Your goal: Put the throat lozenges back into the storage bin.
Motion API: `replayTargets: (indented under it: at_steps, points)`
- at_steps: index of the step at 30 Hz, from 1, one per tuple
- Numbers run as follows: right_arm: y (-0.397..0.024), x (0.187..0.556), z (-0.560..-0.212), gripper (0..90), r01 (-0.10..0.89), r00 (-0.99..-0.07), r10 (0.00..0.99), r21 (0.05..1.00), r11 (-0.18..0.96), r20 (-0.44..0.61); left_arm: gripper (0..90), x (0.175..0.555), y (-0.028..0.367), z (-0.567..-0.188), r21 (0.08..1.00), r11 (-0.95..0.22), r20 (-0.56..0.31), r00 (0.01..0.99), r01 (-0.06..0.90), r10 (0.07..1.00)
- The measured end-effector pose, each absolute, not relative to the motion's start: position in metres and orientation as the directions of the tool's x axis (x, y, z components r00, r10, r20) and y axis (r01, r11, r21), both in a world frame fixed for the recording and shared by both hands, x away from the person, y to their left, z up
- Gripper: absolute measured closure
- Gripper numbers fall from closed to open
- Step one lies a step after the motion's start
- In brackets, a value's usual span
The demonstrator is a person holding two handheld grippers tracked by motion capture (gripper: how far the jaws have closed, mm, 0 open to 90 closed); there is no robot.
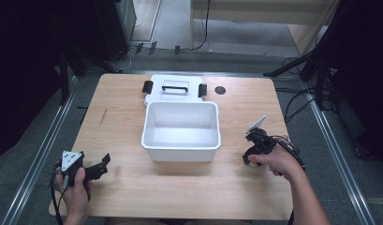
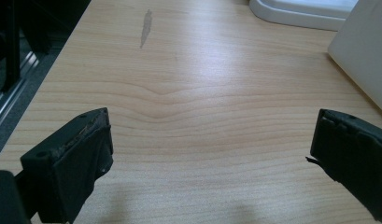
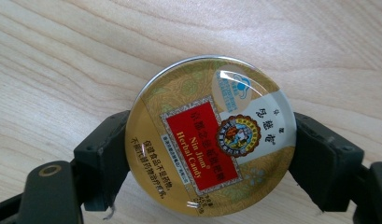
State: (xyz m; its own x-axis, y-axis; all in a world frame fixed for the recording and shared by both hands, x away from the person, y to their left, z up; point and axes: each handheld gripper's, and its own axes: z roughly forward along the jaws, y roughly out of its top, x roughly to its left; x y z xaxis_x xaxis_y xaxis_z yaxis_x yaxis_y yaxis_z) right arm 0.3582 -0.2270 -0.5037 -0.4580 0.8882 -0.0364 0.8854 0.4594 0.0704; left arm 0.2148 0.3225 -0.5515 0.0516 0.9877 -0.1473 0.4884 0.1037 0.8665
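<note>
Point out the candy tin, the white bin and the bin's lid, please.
candy tin (image 3: pixel 209 137): right gripper view, on its red label, between the tongs.
white bin (image 1: pixel 180 153): high view, on its near outer wall.
lid (image 1: pixel 175 95): high view, on its white top, below the handle.

Pale wood, white plastic, one shiny tin.

The table (image 1: pixel 133 140) is light wood-grain laminate, smooth with a soft sheen and one dull grey scuff (image 2: pixel 145 28). The bin (image 1: pixel 181 151) and its lid (image 1: pixel 174 95) look like smooth white plastic, slightly glossy, the lid's handle and clips black. The round candy tin (image 3: pixel 209 135) is glossy printed metal in gold and red, catching glare, its rim bright. The jaw pads of the right gripper (image 3: pixel 209 154) and the left gripper (image 2: pixel 207 158) are matt black, rubbery, frayed at the edges.
</note>
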Motion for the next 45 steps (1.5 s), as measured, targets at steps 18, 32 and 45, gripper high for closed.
replayTargets:
  at_steps: [18, 32, 45]
  points:
    - [-0.220, 0.366, -0.479, 20.4, 0.864, -0.491, 0.870, 0.110, 0.492, -0.039, 0.0, 0.215, 0.323, -0.552, 0.866, 0.109, -0.152, 0.048, 0.488, 0.987]
    - [-0.207, 0.372, -0.464, 20.4, 0.821, -0.555, 0.831, 0.131, 0.555, -0.042, 0.0, 0.215, 0.323, -0.552, 0.865, 0.112, -0.154, 0.048, 0.489, 0.987]
    - [-0.195, 0.377, -0.439, 20.4, 0.768, -0.620, 0.783, 0.161, 0.620, -0.056, 0.0, 0.215, 0.323, -0.552, 0.866, 0.110, -0.153, 0.049, 0.488, 0.987]
